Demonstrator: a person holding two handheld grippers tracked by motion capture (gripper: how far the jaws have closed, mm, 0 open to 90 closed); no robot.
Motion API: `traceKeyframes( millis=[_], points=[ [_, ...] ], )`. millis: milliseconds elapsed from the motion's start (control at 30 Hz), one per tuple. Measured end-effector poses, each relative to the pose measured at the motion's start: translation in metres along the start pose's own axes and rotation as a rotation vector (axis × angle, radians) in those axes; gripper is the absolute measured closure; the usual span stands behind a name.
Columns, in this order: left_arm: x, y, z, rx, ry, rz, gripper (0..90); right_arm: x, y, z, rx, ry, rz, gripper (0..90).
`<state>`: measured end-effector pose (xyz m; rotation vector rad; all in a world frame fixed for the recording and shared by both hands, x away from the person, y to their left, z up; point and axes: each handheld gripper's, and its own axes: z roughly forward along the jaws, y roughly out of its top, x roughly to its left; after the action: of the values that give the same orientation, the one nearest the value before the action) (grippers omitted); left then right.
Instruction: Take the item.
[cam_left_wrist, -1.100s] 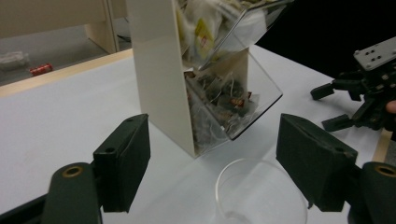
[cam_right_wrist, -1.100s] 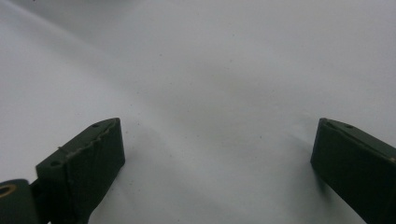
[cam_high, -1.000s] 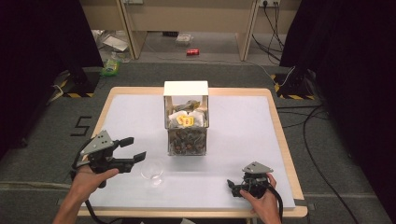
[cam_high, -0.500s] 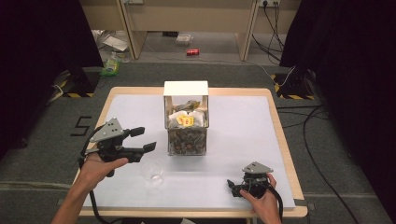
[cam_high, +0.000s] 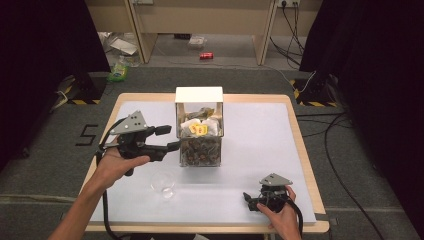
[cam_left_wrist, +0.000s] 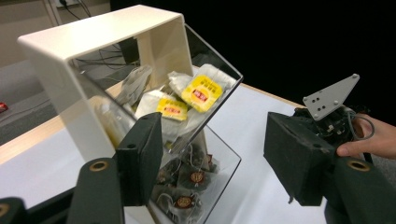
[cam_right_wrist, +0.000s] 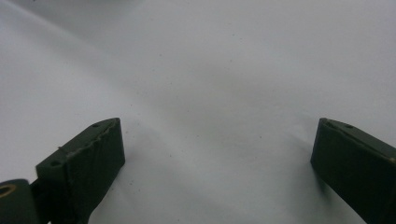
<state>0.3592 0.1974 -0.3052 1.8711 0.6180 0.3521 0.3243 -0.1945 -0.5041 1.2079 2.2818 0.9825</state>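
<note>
White sheeting covered the table (cam_high: 250, 200), with dark curtains closing the room on both sides. At nine o'clock from the table's centre the left gripper (cam_high: 172, 137) hung raised in the person's hand, its jaws having just been narrowing with nothing between them, still parted and aimed at the tea bag dispenser (cam_high: 198, 122), just short of its left wall. A small clear glass (cam_high: 163, 184) stood at about six o'clock of that gripper. The dispenser sat at the centre, a white hood over clear walls; in the left gripper view its tilted front opening showed yellow-labelled tea bags (cam_left_wrist: 201, 93) above and brown-labelled ones heaped below. These sachets were probably light, soft and crinkly, easily crushed, so a pinch on one paper corner seemed best. At five o'clock the right gripper (cam_high: 251, 200) rested on the sheet, jaws spread, empty.
</note>
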Motion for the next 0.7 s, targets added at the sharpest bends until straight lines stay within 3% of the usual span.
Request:
traceKeyframes(
  millis=[233, 700],
  points=[
    [0.001, 0.012, 0.022, 0.035, -0.036, 0.024, 45.5, 0.000, 0.000, 0.000, -0.001, -0.001, 0.000, 3.5],
    [0.005, 0.024, 0.059, 0.083, -0.026, 0.035, 48.1, 0.000, 0.000, 0.000, -0.002, -0.002, -0.001, 3.5]
  ],
)
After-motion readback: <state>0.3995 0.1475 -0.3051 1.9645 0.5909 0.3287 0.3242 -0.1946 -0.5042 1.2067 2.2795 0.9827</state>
